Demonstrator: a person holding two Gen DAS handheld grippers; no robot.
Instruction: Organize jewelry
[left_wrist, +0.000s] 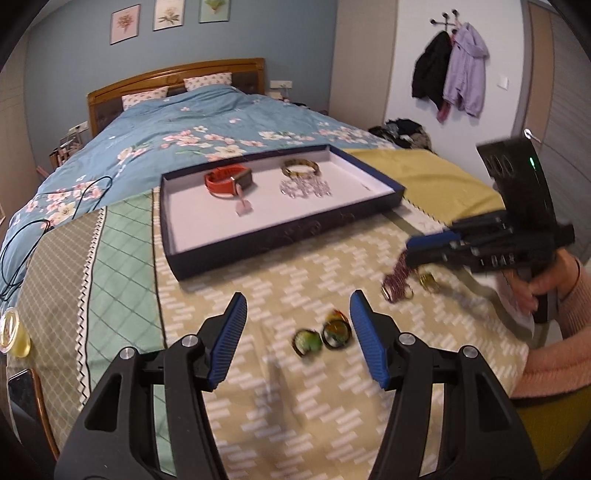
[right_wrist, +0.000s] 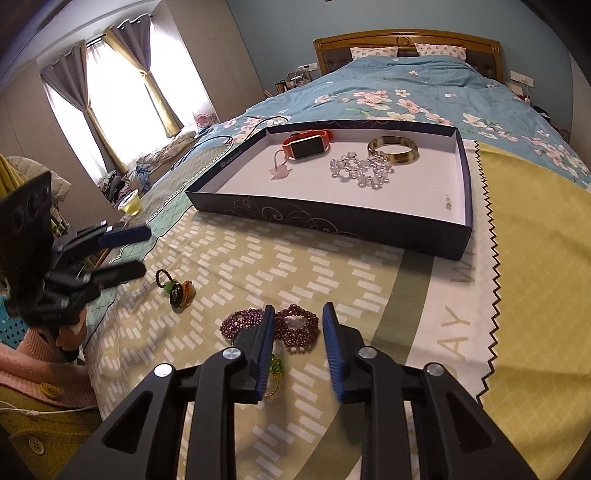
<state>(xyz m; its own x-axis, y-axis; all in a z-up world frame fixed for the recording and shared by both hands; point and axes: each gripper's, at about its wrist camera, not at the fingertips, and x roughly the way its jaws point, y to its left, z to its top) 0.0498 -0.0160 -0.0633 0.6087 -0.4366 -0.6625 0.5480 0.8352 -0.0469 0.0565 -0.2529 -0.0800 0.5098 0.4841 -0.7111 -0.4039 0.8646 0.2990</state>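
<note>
A dark blue tray (left_wrist: 288, 232) (right_wrist: 332, 225) with a white floor lies on the bed. It holds an orange watch (left_wrist: 227, 181) (right_wrist: 306, 146), a gold bangle (left_wrist: 300, 168) (right_wrist: 392, 148) and a clear bead bracelet (left_wrist: 304, 189) (right_wrist: 360, 170). My left gripper (left_wrist: 298, 306) (right_wrist: 142, 251) is open above green and amber pieces (left_wrist: 321, 338) (right_wrist: 177, 288) on the cloth. My right gripper (right_wrist: 298, 314) (left_wrist: 408, 251) is open, its fingers astride a purple bead bracelet (right_wrist: 295, 328) (left_wrist: 397, 282). A small green and gold piece (right_wrist: 275, 369) (left_wrist: 428, 282) lies beside it.
A patterned cloth (left_wrist: 295, 387) covers the near part of the bed, with a yellow cloth (right_wrist: 535, 295) to the right. A glass cup (right_wrist: 131, 205) (left_wrist: 13, 334) and a phone (left_wrist: 26, 398) sit at the left edge. Black cables (left_wrist: 22, 236) lie on the blue duvet.
</note>
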